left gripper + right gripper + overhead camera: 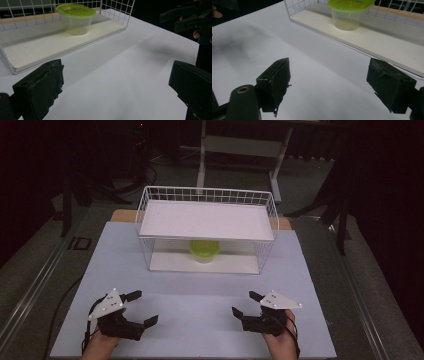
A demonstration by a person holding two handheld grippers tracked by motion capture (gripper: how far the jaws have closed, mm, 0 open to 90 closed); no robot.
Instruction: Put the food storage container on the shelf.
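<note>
White table: tub in rack, beyond both wide-open, empty grippers.

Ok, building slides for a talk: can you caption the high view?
Both tongs, left and right, open on the white table before a wire rack sheltering a green-lidded container.

I see the tabletop, a pale white sheet, and at its far half a white wire rack stands directly on it; the rack's bottom shelf carries a clear tub with a green lid
</note>
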